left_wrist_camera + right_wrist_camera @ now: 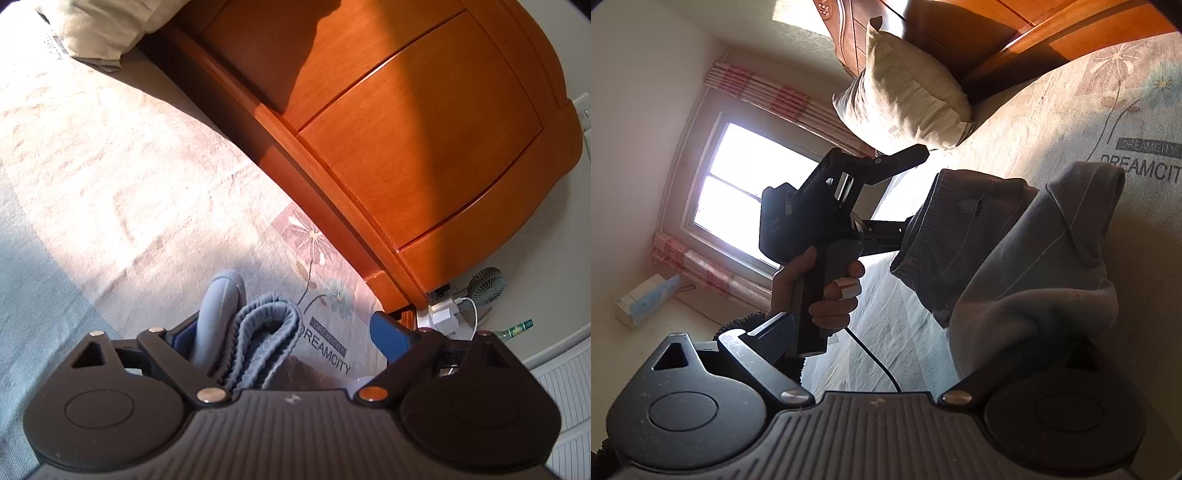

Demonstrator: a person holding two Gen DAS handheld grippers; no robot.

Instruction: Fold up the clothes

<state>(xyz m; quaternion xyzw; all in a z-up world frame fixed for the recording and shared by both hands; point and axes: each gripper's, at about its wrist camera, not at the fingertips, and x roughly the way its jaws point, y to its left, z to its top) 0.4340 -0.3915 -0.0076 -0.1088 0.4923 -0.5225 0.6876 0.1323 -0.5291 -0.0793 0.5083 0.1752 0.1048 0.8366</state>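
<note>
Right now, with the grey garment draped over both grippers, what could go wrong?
1. The left gripper looks open, with the bunched waistband against one finger only; it may slide off.
2. In the right wrist view the garment hangs over one finger of the right gripper; a pinch isn't visible, so it may drop onto the bed.

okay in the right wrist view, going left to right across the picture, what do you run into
Window → left hand-held gripper, with a hand on its handle → grey garment draped across → printed DREAMCITY bedsheet at the right edge.
</note>
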